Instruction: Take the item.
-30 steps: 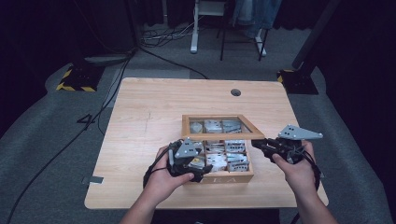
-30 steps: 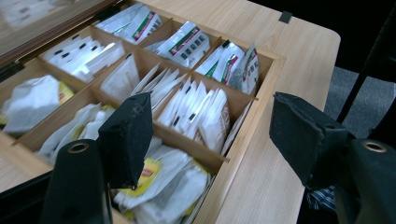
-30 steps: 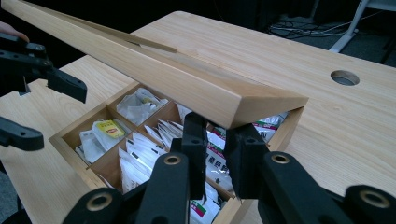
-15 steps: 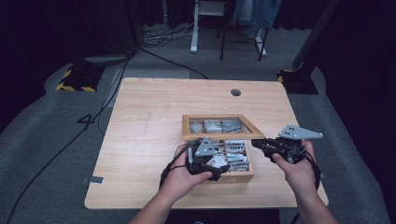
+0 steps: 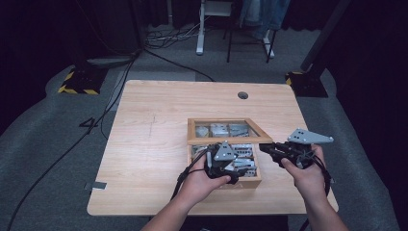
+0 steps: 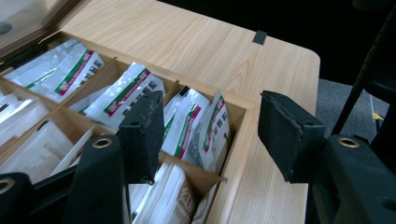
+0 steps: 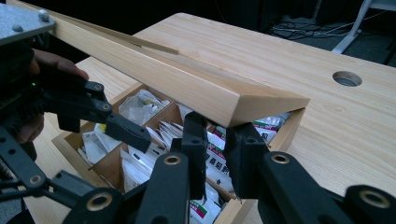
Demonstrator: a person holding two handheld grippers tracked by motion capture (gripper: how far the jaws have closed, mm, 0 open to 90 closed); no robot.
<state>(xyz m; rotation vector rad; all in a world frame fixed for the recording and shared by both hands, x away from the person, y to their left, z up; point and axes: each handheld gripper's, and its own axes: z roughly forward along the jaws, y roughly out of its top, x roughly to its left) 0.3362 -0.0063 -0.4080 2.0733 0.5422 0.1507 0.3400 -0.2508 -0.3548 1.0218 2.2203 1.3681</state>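
Observation:
A wooden box (image 5: 240,182) with several compartments of white sachets (image 6: 187,126), striped green and red, lies near the table's front edge. Its glass-paned lid (image 5: 223,130) is raised. My right gripper (image 5: 267,150) is shut on the lid's front rim (image 7: 219,100) and holds it up from the right. My left gripper (image 5: 239,166) hovers over the front compartments. Its jaws have just been closing; in the left gripper view they stand apart (image 6: 215,135) over the corner compartment, its sachets and the box wall (image 6: 238,140) between them, nothing pressed. One left finger (image 7: 128,131) shows in the right gripper view.
The light wooden table (image 5: 154,144) has a round cable hole (image 5: 243,95) at the back. A bit of grey tape (image 5: 96,185) hangs at its front left edge. On the floor behind lie cables (image 5: 168,36), chair legs and a yellow-black striped base (image 5: 77,84).
My left gripper has moved right, from the box's front left corner to over its front compartments, and its jaws stand narrower. The right gripper and the raised lid have stayed still.

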